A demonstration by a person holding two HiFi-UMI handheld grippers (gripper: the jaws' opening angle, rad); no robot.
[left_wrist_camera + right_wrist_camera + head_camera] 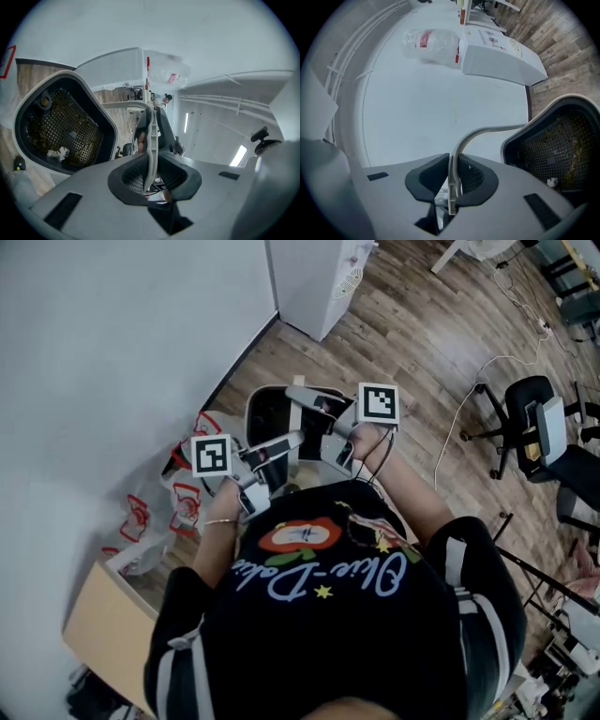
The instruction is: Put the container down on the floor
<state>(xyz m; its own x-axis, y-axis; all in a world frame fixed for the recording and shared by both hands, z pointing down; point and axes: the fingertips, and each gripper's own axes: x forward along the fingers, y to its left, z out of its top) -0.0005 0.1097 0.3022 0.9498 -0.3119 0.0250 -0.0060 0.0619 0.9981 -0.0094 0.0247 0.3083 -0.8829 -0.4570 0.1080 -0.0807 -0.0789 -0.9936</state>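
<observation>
Both left gripper (151, 176) and right gripper (452, 180) pinch the mesh-lined container's (102, 123) curved handle (151, 136).

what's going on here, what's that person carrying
A person is holding a white container by its thin grey handle, with both the left gripper and the right gripper clamped on it. The container has a dark mesh inside with some scraps. It appears to hang above the wooden floor near the wall, not yet set down.
</observation>
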